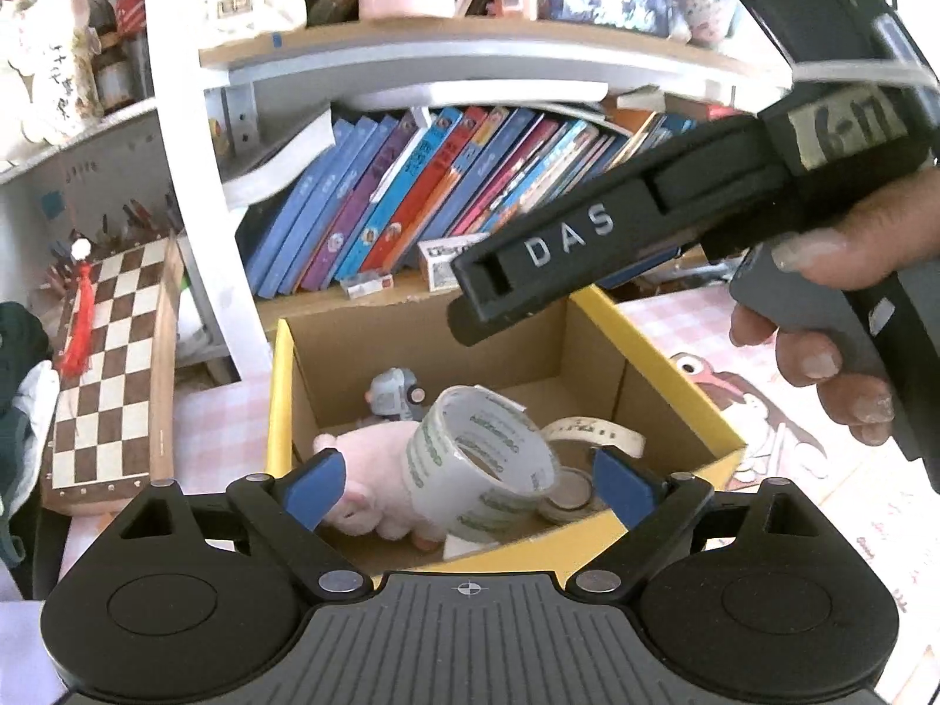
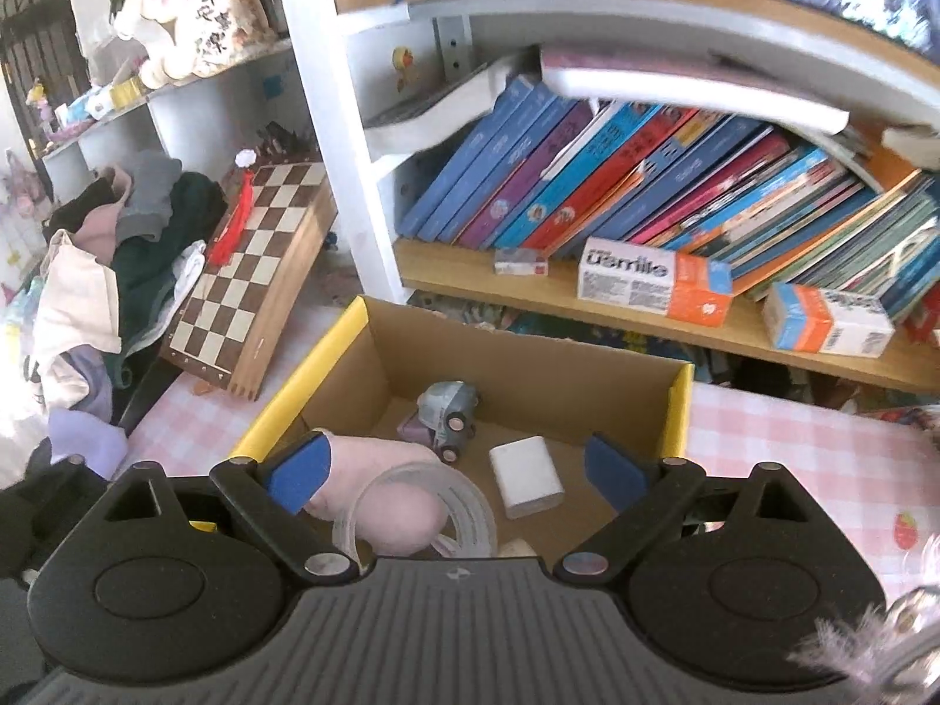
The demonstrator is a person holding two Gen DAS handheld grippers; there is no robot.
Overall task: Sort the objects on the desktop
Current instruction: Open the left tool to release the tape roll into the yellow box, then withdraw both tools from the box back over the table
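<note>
Over the yellow-edged cardboard box point(image 1: 675, 364) on the pink-checked worktop point(image 2: 793, 446), both the left gripper point(image 1: 470, 484) and right gripper point(image 2: 455, 476) hang spread wide, pinching nothing. Inside sit a clear tape roll point(image 1: 482, 464), pink plush point(image 1: 364, 470), toy car point(image 2: 449, 414) and white block point(image 2: 529, 476).

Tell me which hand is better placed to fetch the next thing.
Right, probably: a blurred fuzzy thing lies near its open gripper, outside the box; the left view shows none.

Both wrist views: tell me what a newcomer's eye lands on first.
The yellow-rimmed cardboard box on the pink checked tablecloth, holding a clear tape roll, pink plush and toy car. Behind it, slanting books fill the shelf; a chessboard leans left.
</note>
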